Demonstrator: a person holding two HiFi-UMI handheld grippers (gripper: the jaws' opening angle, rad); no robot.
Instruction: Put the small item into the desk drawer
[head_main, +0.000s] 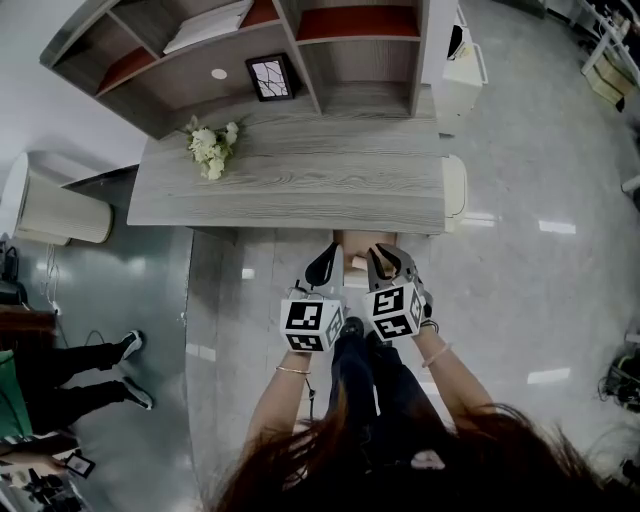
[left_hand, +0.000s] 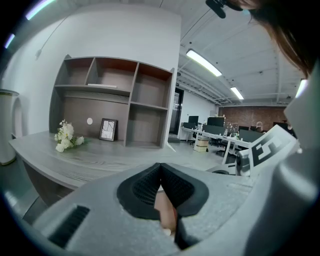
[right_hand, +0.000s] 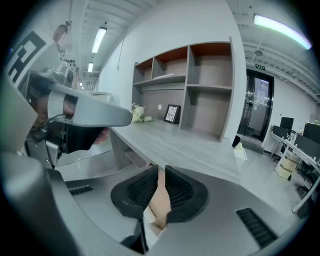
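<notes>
- Grippers first: the left gripper (head_main: 324, 264) has its jaws closed tip to tip on nothing. The right gripper (head_main: 389, 262) leaves a thin slit with nothing pinched in it.
- Both hang side by side just off the front edge of the desk (head_main: 300, 195), over a tan panel (head_main: 351, 252) under that edge, which is likely the drawer.
- No view shows the item plainly, and it is in neither claw. On the desk I see only flowers (head_main: 210, 145) and a frame (head_main: 271, 77), both well back from the front edge.
- Shutting the drawer now, with no item in hand, would leave the task undone.
- The claws sit close together, so widening either could knock the other or catch the desk edge.
- So thin a slit would likely push the item away, not take it.
</notes>
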